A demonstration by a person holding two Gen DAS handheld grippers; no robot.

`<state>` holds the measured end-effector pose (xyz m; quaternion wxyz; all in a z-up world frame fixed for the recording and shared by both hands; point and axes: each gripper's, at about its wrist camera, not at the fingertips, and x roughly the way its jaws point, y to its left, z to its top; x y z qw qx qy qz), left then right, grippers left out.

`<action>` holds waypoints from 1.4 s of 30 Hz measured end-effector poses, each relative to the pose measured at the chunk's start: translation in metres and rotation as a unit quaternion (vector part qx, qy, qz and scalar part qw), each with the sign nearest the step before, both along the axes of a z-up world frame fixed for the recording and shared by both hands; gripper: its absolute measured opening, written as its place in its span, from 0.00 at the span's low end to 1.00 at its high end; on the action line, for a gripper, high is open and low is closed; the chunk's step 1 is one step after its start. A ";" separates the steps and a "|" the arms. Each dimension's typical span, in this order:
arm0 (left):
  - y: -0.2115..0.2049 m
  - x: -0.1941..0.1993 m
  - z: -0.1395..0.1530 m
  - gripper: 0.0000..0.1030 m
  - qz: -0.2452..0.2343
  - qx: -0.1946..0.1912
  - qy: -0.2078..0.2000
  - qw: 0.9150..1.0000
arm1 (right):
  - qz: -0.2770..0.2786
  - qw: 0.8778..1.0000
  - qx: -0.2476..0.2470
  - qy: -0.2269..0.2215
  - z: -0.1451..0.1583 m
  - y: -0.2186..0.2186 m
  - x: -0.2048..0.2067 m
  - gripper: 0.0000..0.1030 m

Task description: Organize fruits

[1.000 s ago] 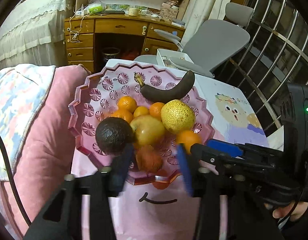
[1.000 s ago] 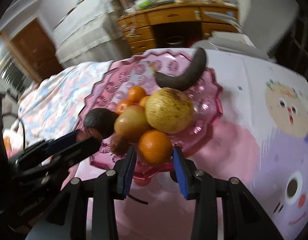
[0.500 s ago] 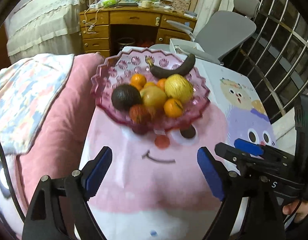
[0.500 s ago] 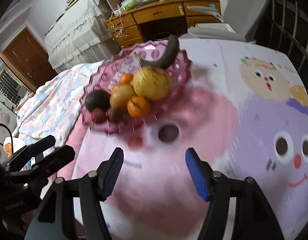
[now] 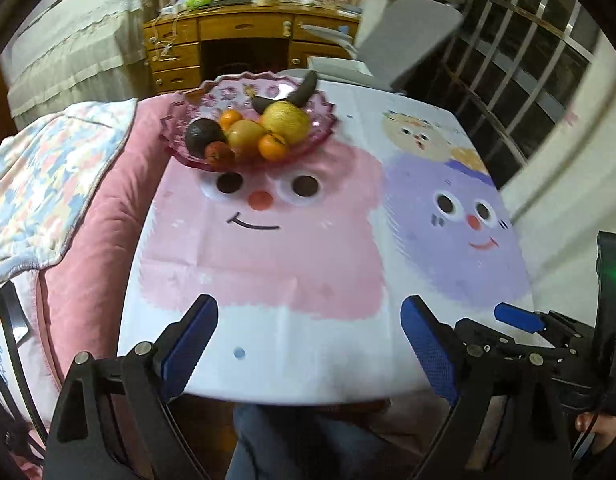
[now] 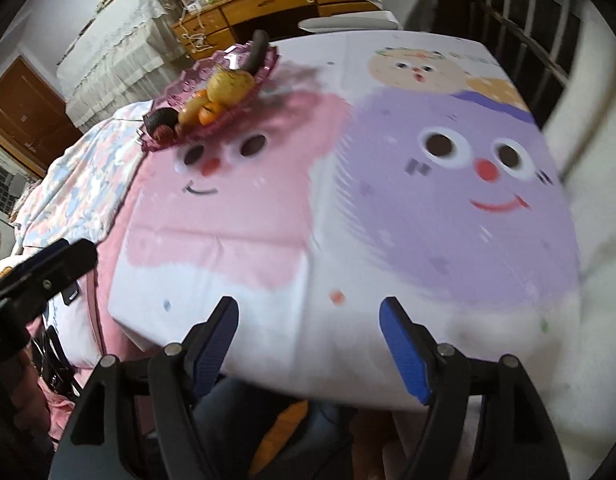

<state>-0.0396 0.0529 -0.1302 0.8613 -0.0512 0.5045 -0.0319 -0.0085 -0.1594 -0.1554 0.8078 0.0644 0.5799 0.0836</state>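
A pink glass fruit bowl (image 5: 179,148) stands at the far left of the table; it also shows in the right wrist view (image 6: 263,68). It holds an avocado (image 5: 201,142), a yellow pear (image 5: 285,122), oranges (image 5: 272,148), an apple (image 5: 245,142) and a dark banana (image 5: 297,92). My left gripper (image 5: 308,344) is open and empty at the table's near edge, far from the bowl. My right gripper (image 6: 308,344) is open and empty, also at the near edge; it shows at the lower right in the left wrist view (image 5: 520,320).
The table carries a cartoon-face cloth (image 5: 267,248) in pink and purple. A pink cushion with a patterned blanket (image 5: 47,176) lies left of the table. A wooden desk (image 5: 227,48) and a grey chair (image 5: 408,32) stand behind. A barred window (image 5: 528,60) is at right.
Both grippers have opened wide and pulled back from the bowl to the table's near edge. The fruits stay in the bowl.
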 end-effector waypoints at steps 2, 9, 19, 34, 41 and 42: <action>-0.006 -0.009 0.010 0.89 -0.013 -0.003 -0.003 1.000 | -0.006 1.000 -0.005 0.002 0.008 -0.008 -0.013 0.72; -0.026 -0.028 0.055 0.89 -0.029 0.037 -0.017 0.999 | -0.011 0.999 -0.029 -0.020 0.061 -0.025 -0.042 0.78; -0.055 -0.041 0.115 0.90 -0.053 0.048 -0.048 0.996 | 0.027 0.998 -0.043 -0.032 0.129 -0.012 -0.067 0.86; -0.053 -0.055 0.105 0.96 0.016 0.052 -0.033 0.998 | -0.029 0.997 -0.030 -0.060 0.143 -0.018 -0.090 0.89; -0.056 -0.057 0.108 0.99 0.031 0.062 -0.047 0.997 | -0.033 0.996 -0.037 -0.079 0.145 -0.019 -0.090 1.00; -0.057 -0.057 0.108 0.99 0.033 0.064 -0.047 0.996 | -0.036 0.996 -0.037 -0.077 0.144 -0.020 -0.089 1.00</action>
